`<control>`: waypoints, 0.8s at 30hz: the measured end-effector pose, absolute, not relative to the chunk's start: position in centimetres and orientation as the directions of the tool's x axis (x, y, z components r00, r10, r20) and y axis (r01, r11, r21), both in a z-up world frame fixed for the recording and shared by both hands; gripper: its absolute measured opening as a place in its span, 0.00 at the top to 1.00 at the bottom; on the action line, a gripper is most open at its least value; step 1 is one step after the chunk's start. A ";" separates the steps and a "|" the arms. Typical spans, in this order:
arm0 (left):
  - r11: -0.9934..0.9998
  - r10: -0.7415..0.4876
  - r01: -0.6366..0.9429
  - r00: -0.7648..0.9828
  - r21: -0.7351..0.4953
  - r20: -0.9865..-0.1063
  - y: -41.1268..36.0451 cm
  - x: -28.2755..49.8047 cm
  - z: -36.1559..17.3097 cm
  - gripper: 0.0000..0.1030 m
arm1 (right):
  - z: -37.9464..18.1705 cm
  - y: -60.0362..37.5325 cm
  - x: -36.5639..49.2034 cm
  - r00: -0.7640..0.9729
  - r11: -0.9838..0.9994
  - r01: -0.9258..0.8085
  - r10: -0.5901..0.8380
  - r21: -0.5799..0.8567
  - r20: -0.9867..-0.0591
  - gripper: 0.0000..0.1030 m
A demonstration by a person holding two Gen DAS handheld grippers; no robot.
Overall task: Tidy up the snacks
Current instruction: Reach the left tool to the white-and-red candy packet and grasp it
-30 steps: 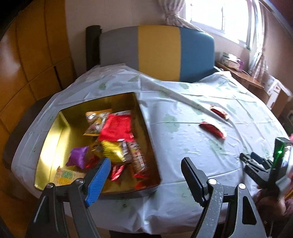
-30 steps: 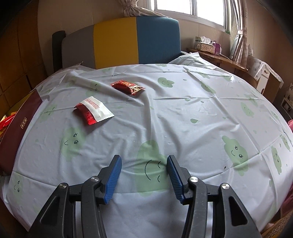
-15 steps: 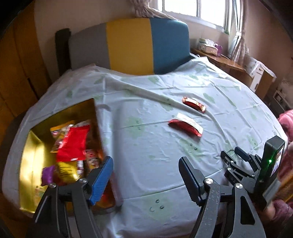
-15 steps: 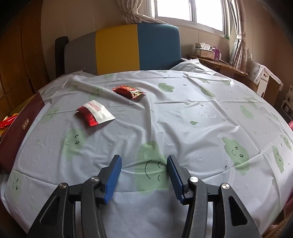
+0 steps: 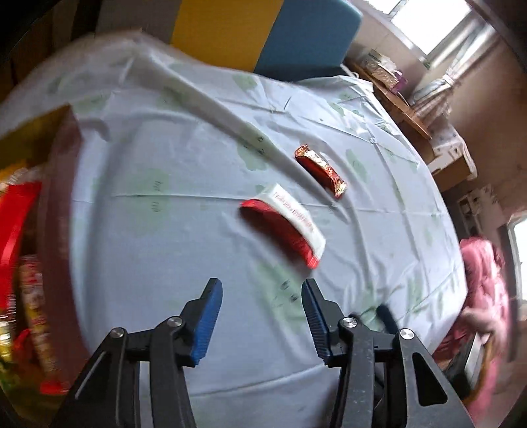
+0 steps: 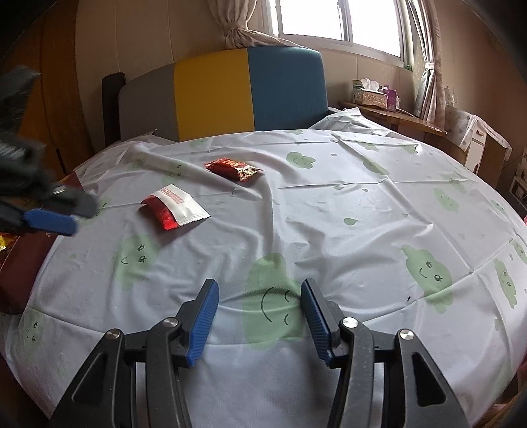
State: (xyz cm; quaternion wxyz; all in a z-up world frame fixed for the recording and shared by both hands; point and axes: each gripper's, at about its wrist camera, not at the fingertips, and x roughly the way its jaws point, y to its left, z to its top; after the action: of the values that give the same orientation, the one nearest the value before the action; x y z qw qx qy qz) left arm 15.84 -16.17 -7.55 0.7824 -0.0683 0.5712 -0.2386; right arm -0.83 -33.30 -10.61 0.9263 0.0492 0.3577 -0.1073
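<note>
The left gripper (image 5: 262, 298) hangs over the tablecloth (image 5: 171, 230) with its blue pads narrowing toward each other and only bare cloth between them. Just beyond its tips lies a red and white packet (image 5: 285, 222), flat on the cloth and untouched. A little farther on, a dark red wrapped bar (image 5: 321, 172) lies apart from the packet.

At the left edge of that view is the box (image 5: 59, 204), its dark red wall facing the packets; bright wrappers fill its inside, though blur makes them hard to tell apart.

The right gripper (image 6: 258, 298) sits low over a green smiling-cloud print near the table's front edge, its jaws at a middling gap and easing slightly wider, nothing between them. In its view the left gripper comes in from the left as a blurred dark shape with a blue pad, near the packet but not on it.

Behind the table stands a chair (image 6: 230, 92) with a back in grey, yellow and blue. Farther right a wooden shelf (image 6: 395, 115) under the window (image 6: 336, 19) carries a tissue box (image 6: 367, 93).

At the lower right of the left view a pink sleeve (image 5: 484, 283) shows.
</note>
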 end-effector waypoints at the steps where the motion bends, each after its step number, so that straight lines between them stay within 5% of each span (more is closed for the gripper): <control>1: 0.873 -0.462 0.286 0.220 -0.396 -0.859 -16.6 16.3 -7.7 0.46 | -10.6 -33.3 -0.9 0.722 0.973 0.232 -0.161 0.016 -0.672 0.46; 10: 0.905 -0.416 0.182 0.200 -0.384 -0.887 -21.3 20.4 -8.9 0.32 | -10.7 -33.5 -0.9 0.732 0.975 0.218 -0.138 0.037 -0.668 0.43; 17: 0.943 -0.273 0.264 0.262 -0.203 -0.926 -24.7 21.2 -9.9 0.28 | -10.8 -33.5 -0.8 0.738 0.978 0.203 -0.117 0.052 -0.665 0.38; 18: 0.941 -0.252 0.294 0.279 -0.167 -0.927 -25.0 20.8 -9.9 0.30 | -10.8 -33.5 -0.8 0.738 0.978 0.201 -0.115 0.055 -0.665 0.38; 20: 0.925 -0.220 0.368 0.320 -0.094 -0.921 -25.3 20.0 -9.9 0.49 | -10.8 -33.5 -0.8 0.739 0.978 0.202 -0.115 0.056 -0.664 0.38; 24: 0.893 -0.253 0.442 0.330 -0.087 -0.909 -23.9 18.9 -9.7 0.55 | -10.9 -33.5 -0.8 0.739 0.978 0.202 -0.116 0.054 -0.663 0.38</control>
State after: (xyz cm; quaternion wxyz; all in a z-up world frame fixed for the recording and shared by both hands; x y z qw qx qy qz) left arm 18.87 -23.92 -9.71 0.8108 0.0883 0.5375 -0.2143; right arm -0.80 -33.50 -10.85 0.9305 0.0613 0.3508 -0.0856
